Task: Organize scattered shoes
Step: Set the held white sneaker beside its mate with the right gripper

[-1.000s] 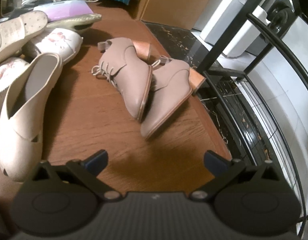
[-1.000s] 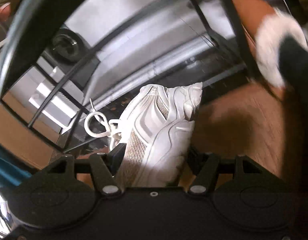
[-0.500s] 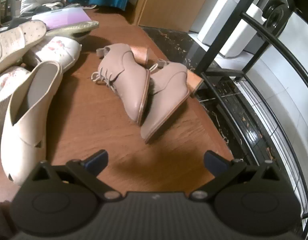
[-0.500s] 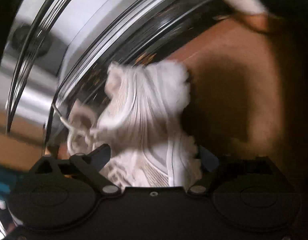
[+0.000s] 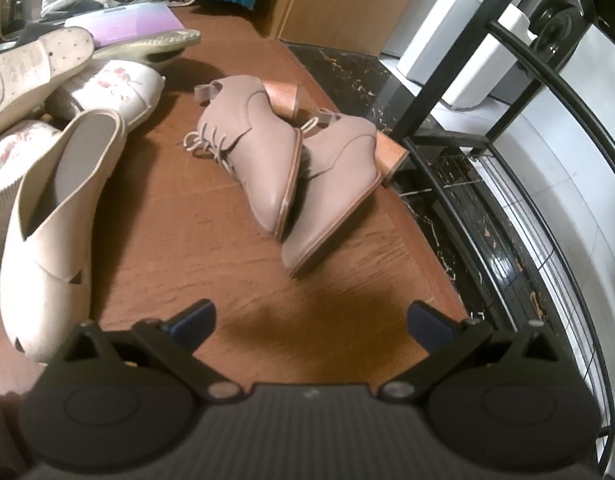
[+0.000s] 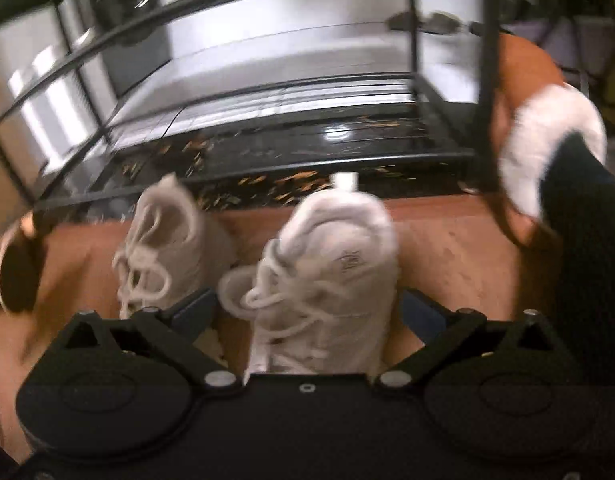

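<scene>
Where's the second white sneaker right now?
Right wrist view, left of centre: the second white sneaker stands on the wooden floor, beside the sneaker between the right gripper's fingers.

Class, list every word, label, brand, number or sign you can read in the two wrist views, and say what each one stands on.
None can be read.
Small dark mark on the tongue of the white sneaker between the right tongs: too blurred to read.
Pink pattern on the white shoe: a picture, not text.
Sole of the upturned shoe: dots only, no legible print.
Purple box: no readable text.
</scene>
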`<move>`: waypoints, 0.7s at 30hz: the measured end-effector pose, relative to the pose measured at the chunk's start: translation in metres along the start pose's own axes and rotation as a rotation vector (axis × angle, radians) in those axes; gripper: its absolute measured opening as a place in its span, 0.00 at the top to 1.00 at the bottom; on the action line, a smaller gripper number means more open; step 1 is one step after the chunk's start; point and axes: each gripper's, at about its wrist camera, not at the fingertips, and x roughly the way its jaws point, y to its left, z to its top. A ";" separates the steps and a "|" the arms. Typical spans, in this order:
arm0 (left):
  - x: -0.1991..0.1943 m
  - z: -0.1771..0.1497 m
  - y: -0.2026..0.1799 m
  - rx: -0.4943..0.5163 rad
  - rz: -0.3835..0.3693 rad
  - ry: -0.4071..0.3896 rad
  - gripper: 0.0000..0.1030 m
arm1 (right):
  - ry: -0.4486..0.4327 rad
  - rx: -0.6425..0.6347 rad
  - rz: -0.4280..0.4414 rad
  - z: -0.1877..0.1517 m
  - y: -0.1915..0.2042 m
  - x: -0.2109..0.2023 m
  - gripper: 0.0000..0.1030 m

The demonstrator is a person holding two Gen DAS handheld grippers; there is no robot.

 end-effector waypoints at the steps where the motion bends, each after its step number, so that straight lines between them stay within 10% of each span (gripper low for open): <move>1: 0.000 0.000 0.000 0.002 0.000 0.000 0.01 | 0.022 -0.034 -0.038 0.000 0.007 0.008 0.00; 21: 0.000 -0.005 -0.008 0.057 -0.009 -0.013 0.01 | 0.011 -0.041 0.081 0.012 0.005 0.039 0.24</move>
